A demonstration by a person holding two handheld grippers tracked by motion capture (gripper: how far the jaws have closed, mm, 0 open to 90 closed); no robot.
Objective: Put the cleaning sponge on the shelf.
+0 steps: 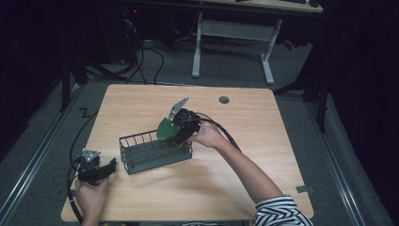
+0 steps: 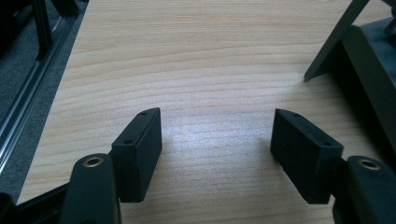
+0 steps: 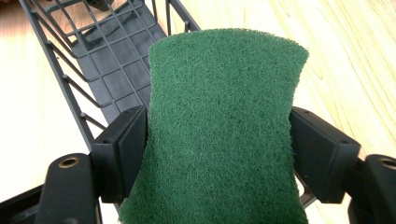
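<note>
A green scouring pad (image 1: 164, 128) hangs above the right end of a dark wire basket (image 1: 141, 162) in the middle of the wooden table (image 1: 263, 141). My right gripper (image 1: 171, 133) is shut on it. In the right gripper view the two black pads press on the narrow waist of the scouring pad (image 3: 224, 70), with the right gripper (image 3: 219, 119) tilted down over the basket (image 3: 107, 51) floor. My left gripper (image 1: 111, 167) rests at the table's front left, just left of the basket. In its own view the left gripper (image 2: 217, 120) stands open over bare wood, with the basket (image 2: 369, 60) corner at the right.
A round cable hole (image 1: 224, 100) sits near the table's far edge. Black cables (image 1: 75, 141) trail off the left side. A white desk frame (image 1: 233, 33) stands on the floor beyond the table. Bare wood lies to the right of the basket and behind it.
</note>
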